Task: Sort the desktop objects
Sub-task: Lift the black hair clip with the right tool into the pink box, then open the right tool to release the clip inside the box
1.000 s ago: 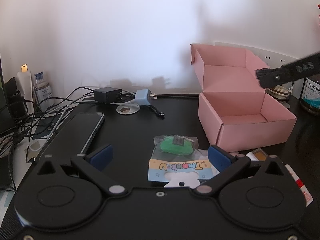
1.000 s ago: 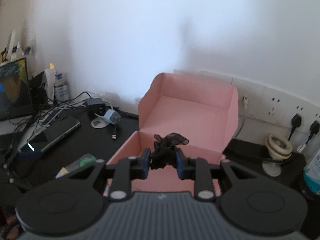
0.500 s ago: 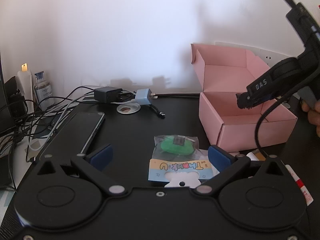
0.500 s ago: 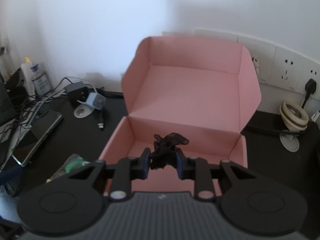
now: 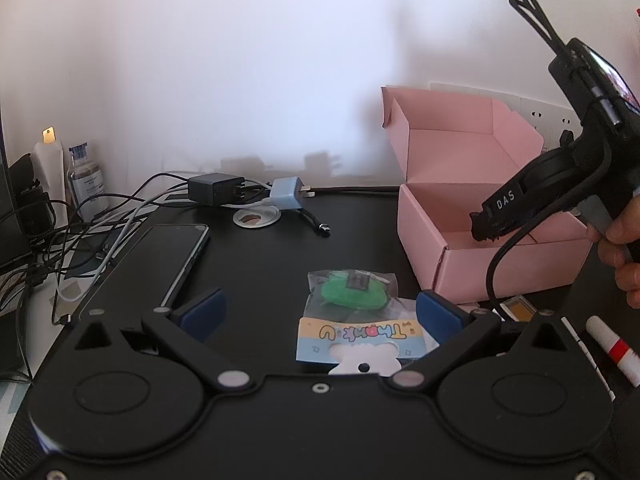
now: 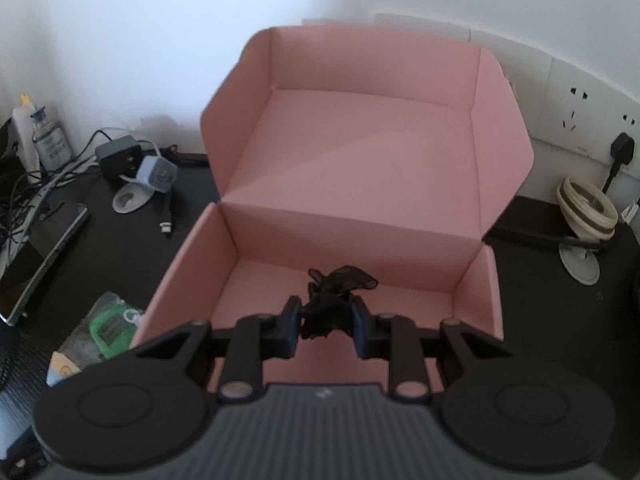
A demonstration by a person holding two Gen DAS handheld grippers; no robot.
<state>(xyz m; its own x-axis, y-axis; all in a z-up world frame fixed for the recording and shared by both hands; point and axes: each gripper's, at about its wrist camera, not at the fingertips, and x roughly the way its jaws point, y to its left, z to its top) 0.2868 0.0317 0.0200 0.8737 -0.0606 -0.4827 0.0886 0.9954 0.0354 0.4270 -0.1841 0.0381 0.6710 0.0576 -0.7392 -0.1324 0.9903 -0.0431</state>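
An open pink cardboard box (image 6: 360, 168) stands on the black desk, lid up; it also shows in the left wrist view (image 5: 460, 184). My right gripper (image 6: 325, 326) is shut on a crumpled black hair tie (image 6: 332, 296) and holds it over the box's open front compartment. In the left wrist view the right gripper (image 5: 486, 228) reaches over the box from the right. My left gripper (image 5: 316, 312) is open and empty, low over the desk. A green item in a clear packet with a "Thank U" card (image 5: 354, 308) lies between its fingers.
A black phone (image 5: 160, 264), black charger (image 5: 216, 188), blue plug (image 5: 286, 198) and tangled cables lie at the left. A white-and-red pen (image 5: 612, 348) lies at the right. Wall sockets (image 6: 580, 120) and a cream coil on a stand (image 6: 586, 212) are behind the box.
My right gripper has moved forward and down with the hair tie, from in front of the box to over its open compartment. My left gripper has not moved.
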